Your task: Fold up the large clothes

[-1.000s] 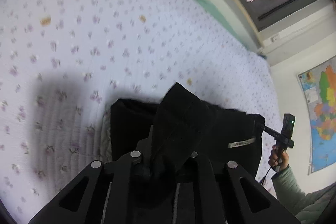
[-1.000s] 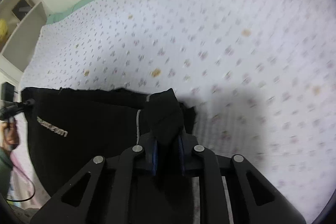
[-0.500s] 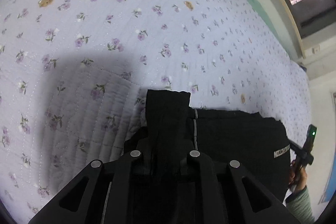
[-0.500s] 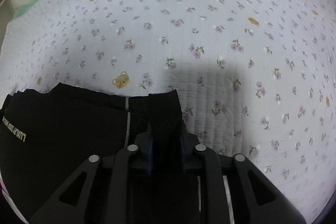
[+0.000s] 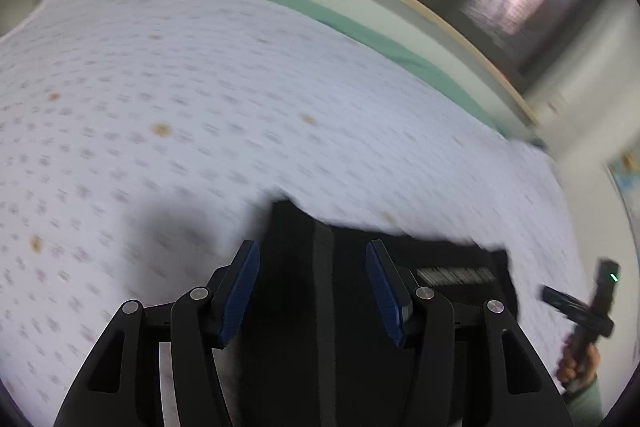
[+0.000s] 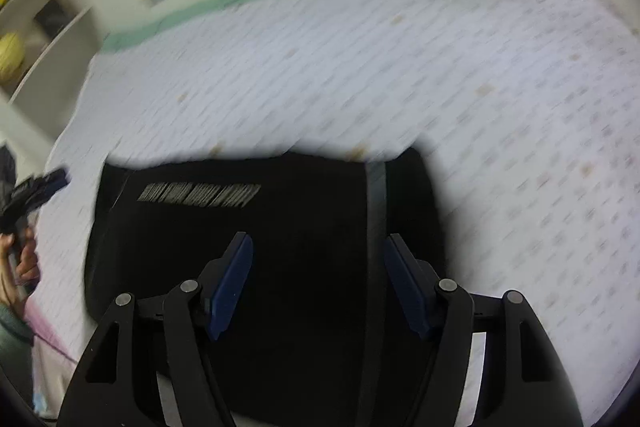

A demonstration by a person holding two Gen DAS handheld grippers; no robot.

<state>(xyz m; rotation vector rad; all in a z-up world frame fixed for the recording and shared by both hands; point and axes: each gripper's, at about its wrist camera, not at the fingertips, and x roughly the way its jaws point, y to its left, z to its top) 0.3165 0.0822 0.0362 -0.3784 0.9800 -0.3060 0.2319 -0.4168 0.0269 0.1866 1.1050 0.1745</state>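
We see the floral quilt [image 5: 200, 99] under the black garment [image 6: 280, 227], which lies folded flat w/ a grey stripe [image 6: 376, 211] & blurred white lettering. Left gripper [image 5: 312, 287] & right gripper [image 6: 318, 283] both spread wide, holding nothing, above the cloth.

left wrist: we look close down over the black garment [image 5: 360, 307] toward the window wall
right wrist: likewise; we share the bed [image 6: 500, 99]

Motion blur smears the quilt's print [image 5: 160, 131] and the garment's white lettering [image 6: 199, 195], perhaps unreadable text.
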